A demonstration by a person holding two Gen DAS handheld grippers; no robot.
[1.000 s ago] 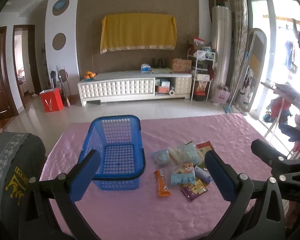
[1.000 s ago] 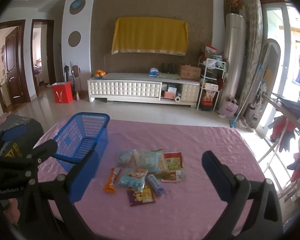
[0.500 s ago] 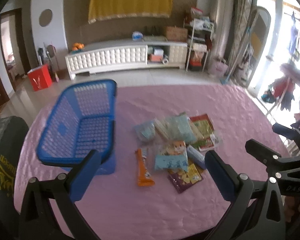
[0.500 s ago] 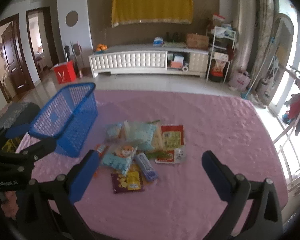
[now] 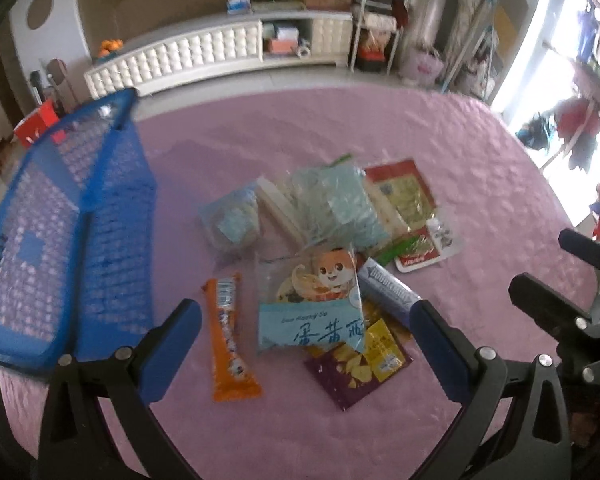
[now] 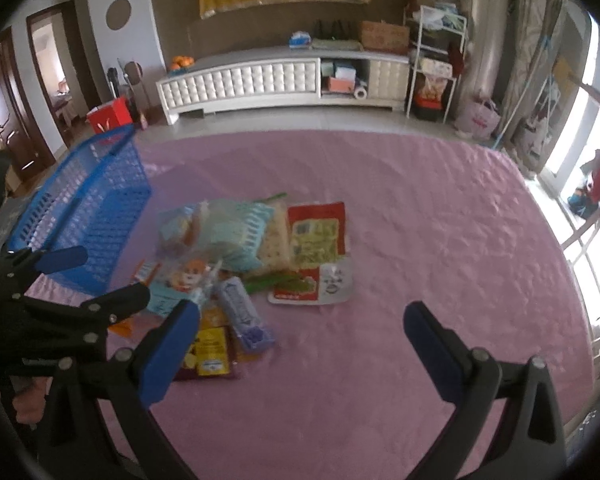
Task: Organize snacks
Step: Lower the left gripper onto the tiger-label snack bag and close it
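A pile of snack packets lies mid-table on the pink cloth point(image 5: 480, 160): an orange bar point(image 5: 230, 340), a pale blue packet with a cartoon fox point(image 5: 312, 304), a purple chip bag point(image 5: 360, 364), a blue gum pack point(image 5: 388, 292), clear bags of blue sweets point(image 5: 332, 204) and a red-green packet point(image 5: 404, 196). An empty blue basket point(image 5: 60, 240) stands to their left. My left gripper point(image 5: 304, 344) is open, above the near side of the pile. My right gripper point(image 6: 300, 344) is open over the cloth right of the purple bag point(image 6: 208, 354); the basket point(image 6: 84, 220) shows at left.
The other hand-held gripper point(image 5: 560, 312) shows at the right edge of the left wrist view, and at the left edge point(image 6: 60, 308) of the right wrist view. A white TV cabinet point(image 6: 280, 76) stands beyond the table's far edge.
Both grippers have moved forward and tilted down toward the snack pile, which now looks larger and closer. Both stay open. The snacks and basket have not moved.
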